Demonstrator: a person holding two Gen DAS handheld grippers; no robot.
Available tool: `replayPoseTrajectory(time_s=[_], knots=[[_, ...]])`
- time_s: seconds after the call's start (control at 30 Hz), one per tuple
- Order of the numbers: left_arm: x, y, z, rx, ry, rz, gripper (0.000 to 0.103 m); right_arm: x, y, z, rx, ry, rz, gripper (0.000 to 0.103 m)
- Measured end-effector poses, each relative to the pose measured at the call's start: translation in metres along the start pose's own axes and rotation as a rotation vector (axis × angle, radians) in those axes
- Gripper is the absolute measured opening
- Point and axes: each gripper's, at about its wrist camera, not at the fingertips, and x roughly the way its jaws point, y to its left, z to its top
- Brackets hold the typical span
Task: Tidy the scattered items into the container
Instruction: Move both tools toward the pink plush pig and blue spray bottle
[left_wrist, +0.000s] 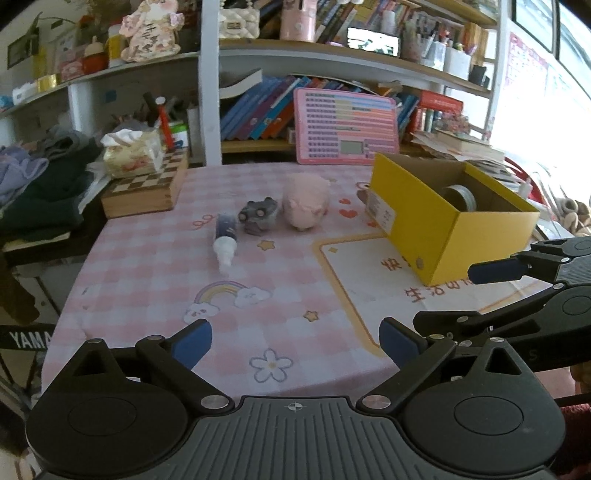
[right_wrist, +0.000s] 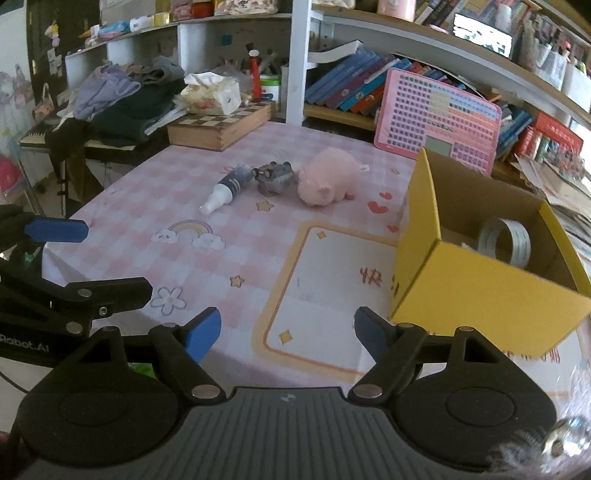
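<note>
A pink plush pig (left_wrist: 306, 202) (right_wrist: 327, 181), a grey toy car (left_wrist: 258, 215) (right_wrist: 275, 177) and a dark bottle with a white cap (left_wrist: 225, 240) (right_wrist: 228, 188) lie in a row on the pink checked tablecloth. An open yellow box (left_wrist: 436, 236) (right_wrist: 480, 291) stands to their right, with a roll of tape (left_wrist: 460, 197) (right_wrist: 504, 242) inside. My left gripper (left_wrist: 295, 341) is open and empty above the table's near edge. My right gripper (right_wrist: 288, 336) is open and empty, just left of the box's near corner.
A wooden chessboard box (left_wrist: 144, 192) (right_wrist: 221, 125) with a tissue pack on it sits at the table's far left. A pink keyboard toy (left_wrist: 347, 125) (right_wrist: 439, 114) leans against the bookshelf behind. Clothes are piled on a side desk (right_wrist: 122, 99) to the left.
</note>
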Motion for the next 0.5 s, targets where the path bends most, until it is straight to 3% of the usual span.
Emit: replayPoseTrajectory(time_s=[0.5], knots=[[0.056, 0.027, 0.041, -0.043, 0.012, 0.069, 0.099, 0.072, -0.019, 0.058, -0.022, 0.018, -0.007, 0.08]])
